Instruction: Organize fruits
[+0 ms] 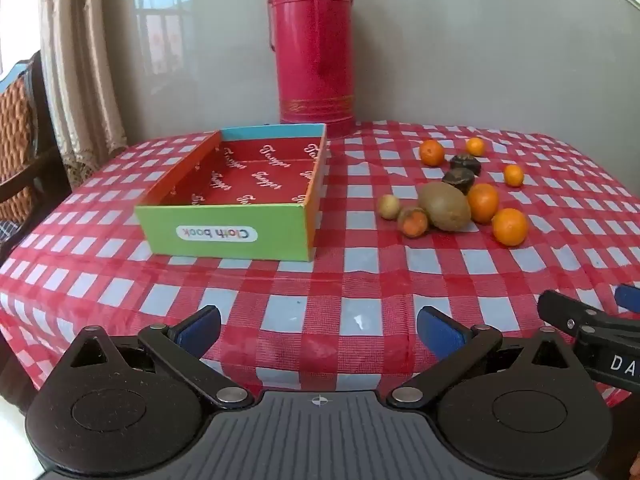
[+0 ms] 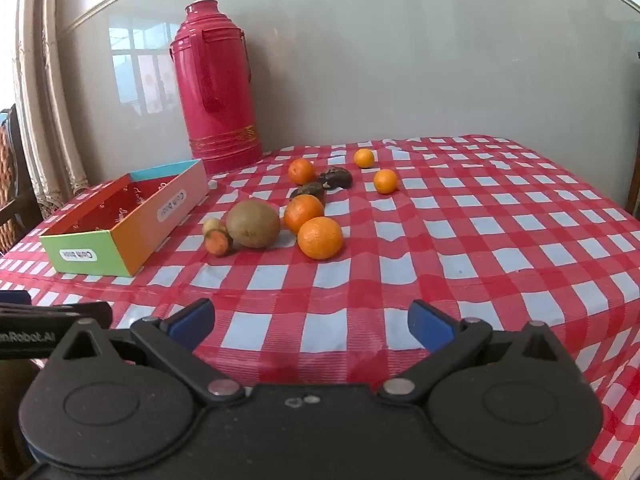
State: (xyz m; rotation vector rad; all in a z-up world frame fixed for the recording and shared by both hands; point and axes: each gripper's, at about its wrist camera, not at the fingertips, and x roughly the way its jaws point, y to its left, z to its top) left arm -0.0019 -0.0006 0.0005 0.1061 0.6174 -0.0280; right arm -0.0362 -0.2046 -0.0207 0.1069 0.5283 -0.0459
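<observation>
An empty cardboard box [image 1: 236, 236] [image 2: 120, 248], green-fronted with a red inside, sits left of a loose pile of fruit on the checked tablecloth. The pile holds a brown kiwi [image 1: 445, 206] [image 2: 253, 223], several oranges such as the nearest one [image 1: 509, 227] [image 2: 320, 238], two dark fruits [image 1: 459, 178] [image 2: 335, 178] and two small yellowish-orange fruits [image 1: 413, 222] [image 2: 218, 242]. My left gripper [image 1: 318, 326] hovers open over the table's near edge, nothing between its blue pads. My right gripper [image 2: 311, 322] is likewise open and empty, well short of the fruit.
A tall red thermos [image 1: 312, 44] [image 2: 218, 84] stands at the back against the grey wall. A curtain [image 1: 76, 60] and a chair [image 1: 20, 132] are at the left beyond the table. The right gripper's finger [image 1: 580, 320] shows at the left view's right edge.
</observation>
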